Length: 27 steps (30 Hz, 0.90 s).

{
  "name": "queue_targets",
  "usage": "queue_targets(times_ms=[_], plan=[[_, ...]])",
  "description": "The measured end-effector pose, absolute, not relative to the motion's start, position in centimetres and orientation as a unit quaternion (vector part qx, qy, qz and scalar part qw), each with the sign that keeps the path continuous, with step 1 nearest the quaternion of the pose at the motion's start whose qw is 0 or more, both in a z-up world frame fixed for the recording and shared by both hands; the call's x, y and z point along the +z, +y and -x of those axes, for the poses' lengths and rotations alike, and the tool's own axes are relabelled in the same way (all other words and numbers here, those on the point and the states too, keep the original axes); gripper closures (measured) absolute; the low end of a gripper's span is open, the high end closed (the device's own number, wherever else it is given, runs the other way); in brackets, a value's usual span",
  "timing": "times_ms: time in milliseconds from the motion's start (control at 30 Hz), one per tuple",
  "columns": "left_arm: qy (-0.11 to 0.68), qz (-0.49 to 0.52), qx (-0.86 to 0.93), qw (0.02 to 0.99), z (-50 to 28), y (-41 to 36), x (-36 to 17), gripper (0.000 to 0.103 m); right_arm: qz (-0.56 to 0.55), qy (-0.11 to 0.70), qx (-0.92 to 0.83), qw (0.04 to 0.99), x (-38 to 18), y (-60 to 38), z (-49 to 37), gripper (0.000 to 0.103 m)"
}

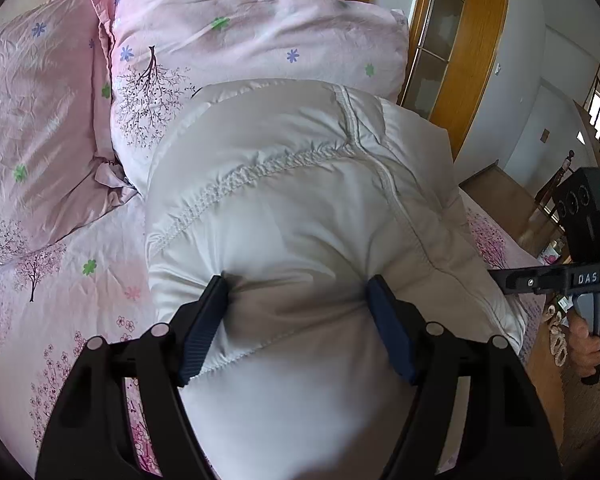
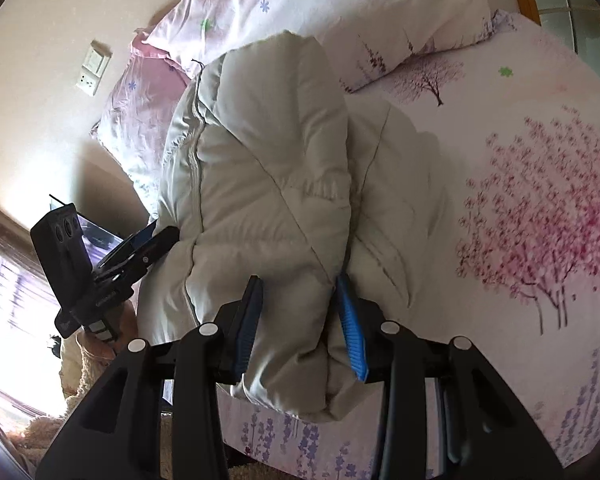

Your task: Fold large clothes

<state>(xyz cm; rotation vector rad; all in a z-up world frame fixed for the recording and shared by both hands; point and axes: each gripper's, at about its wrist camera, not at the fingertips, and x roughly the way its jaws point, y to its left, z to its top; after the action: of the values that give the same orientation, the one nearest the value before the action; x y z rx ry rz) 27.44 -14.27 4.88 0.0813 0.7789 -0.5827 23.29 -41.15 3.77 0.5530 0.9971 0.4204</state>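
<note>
- Left wrist view: the left gripper [image 1: 296, 292] has its two dark blue pads sunk into the near end of the white puffer jacket [image 1: 300, 200], jaws set fairly wide because the padding between them is so thick. A pinch that broad looks chosen to catch several quilted layers at once, so the bundle cannot spring apart.
- Ahead of this gripper the jacket runs away as a plump roll, its gathered elastic seam arching across the top, and its far end lies against the pink floral pillow [image 1: 260, 32].
- Off to this gripper's right, the right gripper [image 1: 516, 278] reaches in at the jacket's side, its tips hidden by the cloth.
- Right wrist view: the right gripper [image 2: 300, 312] clamps a fat fold at the jacket's [image 2: 260, 152] near edge, bright blue pads pressing either side. The zip line runs up the left of the bundle.
- The bundle rests on the bed [image 2: 520, 128], just past the mattress edge from this gripper; the left gripper [image 2: 140, 248] bites the opposite side.
- With both ends gripped, the pair seems set to lift or turn the folded bundle together.
</note>
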Motion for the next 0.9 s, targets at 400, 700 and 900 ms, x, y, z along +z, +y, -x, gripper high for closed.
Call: queue_targets(times_ms=[400,700,900], plan=[[0.375,-0.063,-0.284,0.88,-26.8,-15.8,4.7,0.031,-0.295,0.489,0.107,0.813,-1.4,-44.0,-22.1,0.103],[0.382,-0.064,-0.278,0.879,-27.2,-15.7,4.5,0.031,-0.314,0.379,0.133,0.86,6.8,-45.7,-24.4,0.031],[0.384,-0.066,-0.277,0.878,-27.2,-15.8,4.6,0.031,-0.312,0.387,0.149,0.855,8.4,-43.7,-29.5,0.037]])
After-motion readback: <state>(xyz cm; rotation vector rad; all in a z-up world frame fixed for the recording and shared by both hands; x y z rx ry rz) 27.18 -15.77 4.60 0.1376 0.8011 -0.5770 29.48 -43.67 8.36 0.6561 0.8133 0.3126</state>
